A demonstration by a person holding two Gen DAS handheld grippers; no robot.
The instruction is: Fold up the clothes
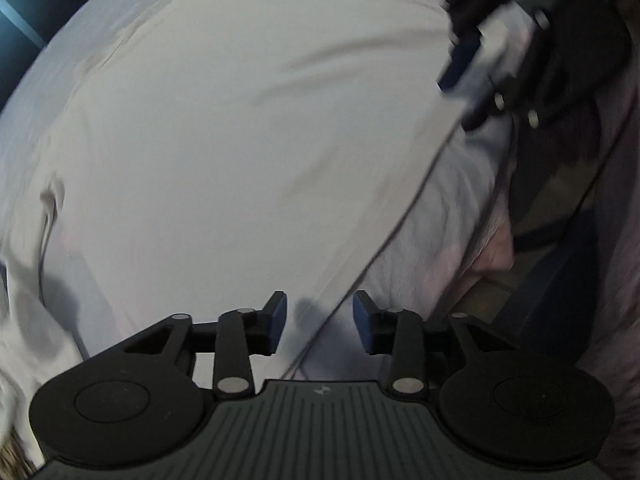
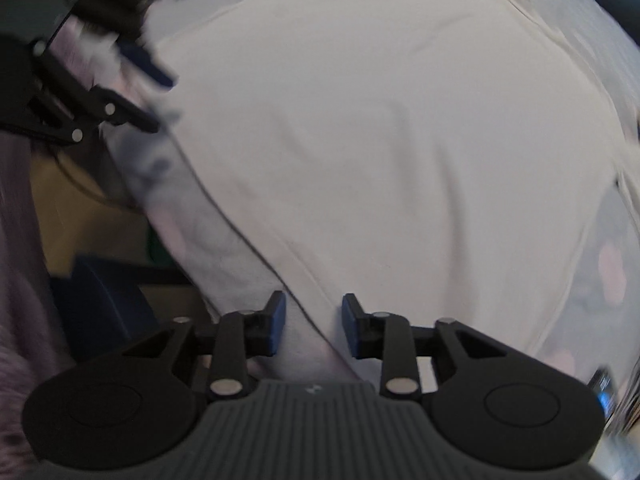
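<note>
A white garment (image 1: 240, 140) lies spread flat on a pale bed sheet (image 1: 452, 208) and fills most of both views. My left gripper (image 1: 320, 320) hovers open over the garment's near hem, blue pads apart with nothing pressed between them. My right gripper (image 2: 314, 322) is also open above the same hem (image 2: 256, 248), which runs diagonally under it. Each gripper shows in the other's view: the right gripper (image 1: 480, 72) at the upper right, the left gripper (image 2: 132, 80) at the upper left, both blurred. The white garment (image 2: 380, 140) has soft creases.
The bed edge drops off beside the hem to a tan floor (image 2: 92, 220) with a dark blue object (image 2: 104, 308). A phone-like screen (image 2: 604, 392) lies on the sheet at the right. A person's lilac sleeve (image 2: 20, 260) is at the left border.
</note>
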